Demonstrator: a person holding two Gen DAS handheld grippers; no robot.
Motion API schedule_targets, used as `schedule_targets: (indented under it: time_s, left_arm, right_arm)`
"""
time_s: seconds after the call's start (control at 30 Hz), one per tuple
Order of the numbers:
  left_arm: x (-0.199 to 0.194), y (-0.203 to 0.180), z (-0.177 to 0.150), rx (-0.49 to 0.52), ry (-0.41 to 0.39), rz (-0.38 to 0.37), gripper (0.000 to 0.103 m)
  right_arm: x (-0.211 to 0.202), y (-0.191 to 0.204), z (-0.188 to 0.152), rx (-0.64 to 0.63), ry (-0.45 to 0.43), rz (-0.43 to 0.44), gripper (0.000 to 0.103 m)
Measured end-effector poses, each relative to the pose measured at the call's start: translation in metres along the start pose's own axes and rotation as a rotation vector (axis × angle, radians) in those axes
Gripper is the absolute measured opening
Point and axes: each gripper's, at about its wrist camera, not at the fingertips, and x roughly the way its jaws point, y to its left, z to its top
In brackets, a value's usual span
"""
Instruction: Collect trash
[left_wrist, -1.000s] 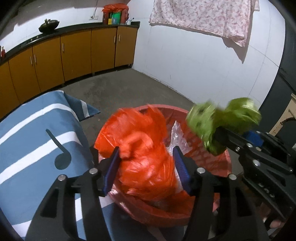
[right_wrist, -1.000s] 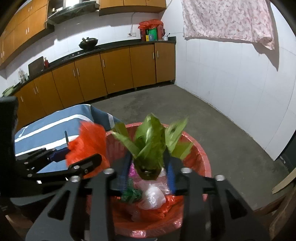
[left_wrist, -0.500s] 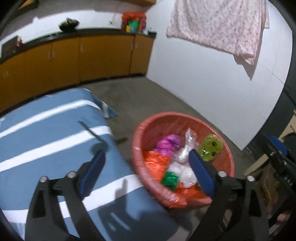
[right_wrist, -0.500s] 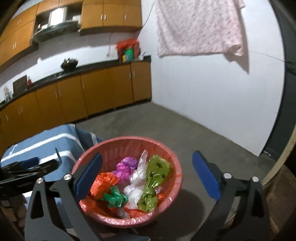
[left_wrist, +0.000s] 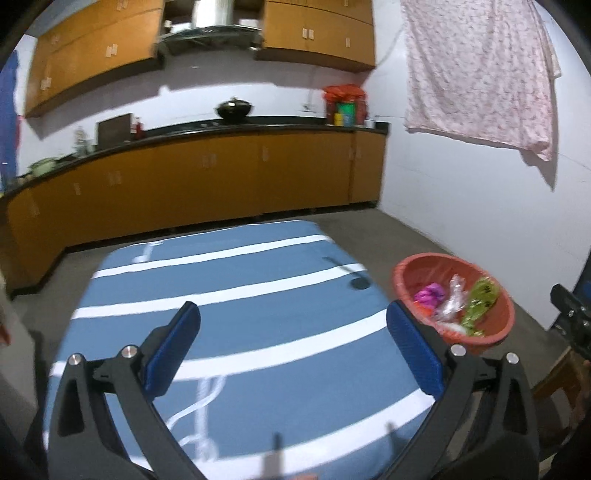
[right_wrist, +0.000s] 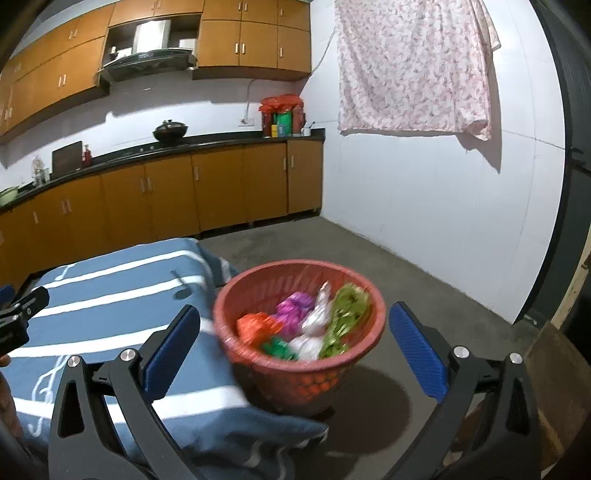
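Fingers of the left gripper (left_wrist: 293, 345), black frames with ribbed blue pads, stand spread wide with nothing between them, above a table covered in blue cloth with white stripes (left_wrist: 229, 325). The right gripper (right_wrist: 293, 345) is spread just as wide and holds nothing; it hangs over the cloth's draped right edge and the round red plastic lattice basket (right_wrist: 236, 306) just beside that edge. The cloth lies smooth on top and folds softly where it falls over the corner nearest the basket.

The trash sits inside the basket: a crinkled orange plastic bag (right_wrist: 255, 326), a magenta bundle (right_wrist: 293, 306), a small green knot (right_wrist: 277, 347), clear white bags (right_wrist: 314, 325) and a glossy green printed wrapper (right_wrist: 343, 314). The basket looks motion-blurred in the right wrist view, so whether it touches the cloth cannot be told.

Past the basket, bare grey concrete floor (right_wrist: 332, 240) runs open to the white tiled wall (right_wrist: 424, 206) and to a row of orange-brown base cabinets (right_wrist: 207, 192) under a black counter. A black wok (right_wrist: 170, 130) rests on that counter, and a pink floral sheet (right_wrist: 410, 66) hangs flat on the wall
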Motion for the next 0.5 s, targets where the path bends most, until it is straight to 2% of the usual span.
schedule_targets:
  time_s: [0.17,0.33,0.5]
  left_arm:
    - [-0.028,0.019,-0.016,-0.025,-0.006,0.050,0.099]
    - [-0.049,0.027,-0.029,-0.004,-0.024,0.105,0.099]
    - [-0.065,0.033,-0.037,-0.011,-0.029,0.118,0.099]
  right_arm:
    - [-0.018,0.023,-0.008,-0.065,-0.018,0.000,0.101]
    - [-0.030,0.033,-0.014,-0.086,-0.021,0.006,0.101]
    - [-0.040,0.043,-0.023,-0.103,-0.017,0.001,0.101]
